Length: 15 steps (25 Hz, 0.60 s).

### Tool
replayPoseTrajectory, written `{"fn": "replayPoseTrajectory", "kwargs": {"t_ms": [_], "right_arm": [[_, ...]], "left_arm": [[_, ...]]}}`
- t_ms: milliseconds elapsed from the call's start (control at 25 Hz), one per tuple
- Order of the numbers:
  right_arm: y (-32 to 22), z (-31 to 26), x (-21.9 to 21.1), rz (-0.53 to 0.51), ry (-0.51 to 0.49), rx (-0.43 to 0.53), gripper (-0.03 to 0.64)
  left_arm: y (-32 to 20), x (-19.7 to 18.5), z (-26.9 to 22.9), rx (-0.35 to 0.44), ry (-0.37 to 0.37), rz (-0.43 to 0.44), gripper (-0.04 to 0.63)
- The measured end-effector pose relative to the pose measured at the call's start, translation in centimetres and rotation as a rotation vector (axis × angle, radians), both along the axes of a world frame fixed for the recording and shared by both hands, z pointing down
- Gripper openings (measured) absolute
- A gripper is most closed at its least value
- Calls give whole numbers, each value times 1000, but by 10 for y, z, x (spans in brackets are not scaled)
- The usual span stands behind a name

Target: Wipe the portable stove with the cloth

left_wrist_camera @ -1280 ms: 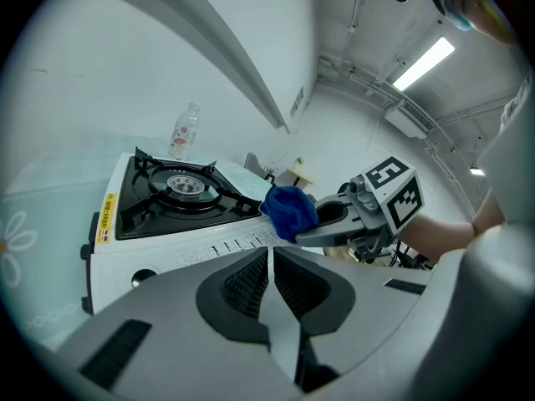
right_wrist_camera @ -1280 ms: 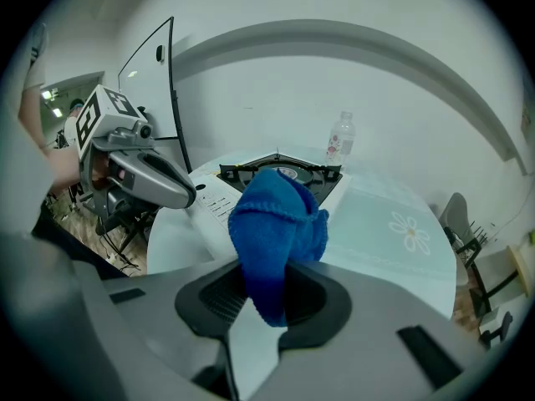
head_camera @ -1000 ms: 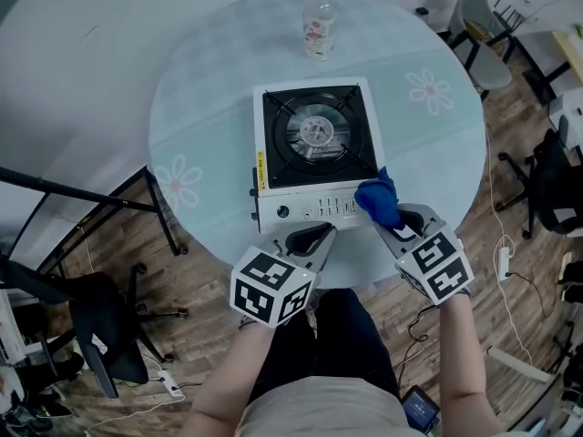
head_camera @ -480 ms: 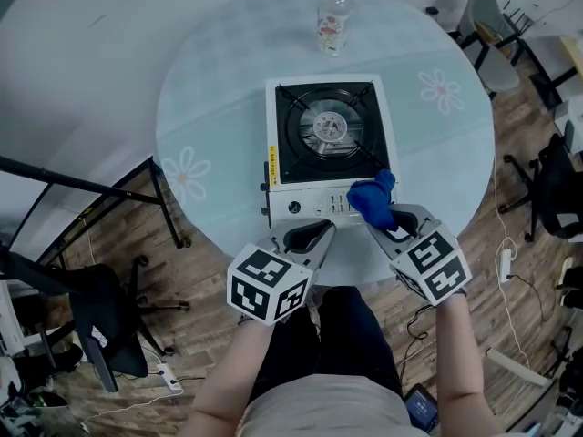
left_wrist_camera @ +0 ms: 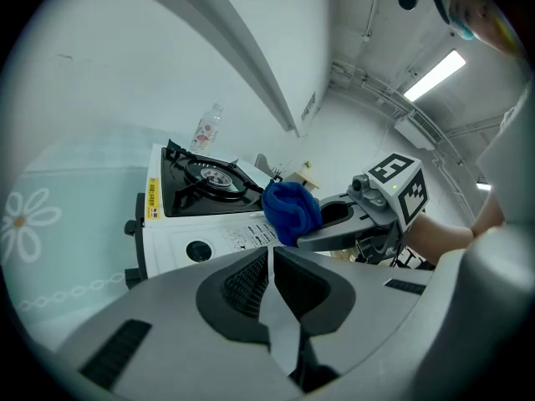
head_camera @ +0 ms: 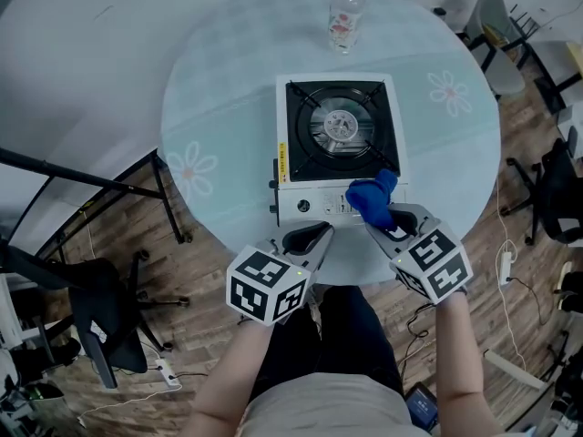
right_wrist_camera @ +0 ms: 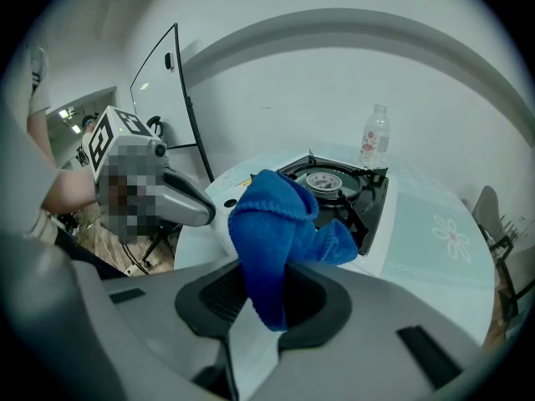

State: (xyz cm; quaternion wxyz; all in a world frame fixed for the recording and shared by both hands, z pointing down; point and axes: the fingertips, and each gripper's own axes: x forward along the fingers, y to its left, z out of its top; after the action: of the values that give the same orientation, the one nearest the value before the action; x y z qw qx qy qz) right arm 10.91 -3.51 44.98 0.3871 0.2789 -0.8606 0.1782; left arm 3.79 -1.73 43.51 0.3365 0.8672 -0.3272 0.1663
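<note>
Cloth (right_wrist_camera: 280, 224) deep in right claw (right_wrist_camera: 266, 299), clearest in right gripper view

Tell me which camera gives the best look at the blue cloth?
The right gripper view: the blue cloth fills its middle, pinched in the jaws of the right tool. The head view shows only a small wad at the front edge of the stove; the left gripper view shows it from the side, smaller.

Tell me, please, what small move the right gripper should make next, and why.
Probably press down and sweep the right gripper leftward along the stove. Its jaws are shut on the blue cloth, which sits at the right end of the stove's white front panel, so the rest of that panel lies to its left.
</note>
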Motion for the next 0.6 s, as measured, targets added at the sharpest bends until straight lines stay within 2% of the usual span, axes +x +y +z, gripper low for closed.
{"fn": "replayPoseTrajectory", "kwargs": {"t_ms": [600], "right_arm": [[2, 2, -40, -33, -21, -36, 104]], "left_arm": [[0, -25, 4, -7, 2, -4, 37]]}}
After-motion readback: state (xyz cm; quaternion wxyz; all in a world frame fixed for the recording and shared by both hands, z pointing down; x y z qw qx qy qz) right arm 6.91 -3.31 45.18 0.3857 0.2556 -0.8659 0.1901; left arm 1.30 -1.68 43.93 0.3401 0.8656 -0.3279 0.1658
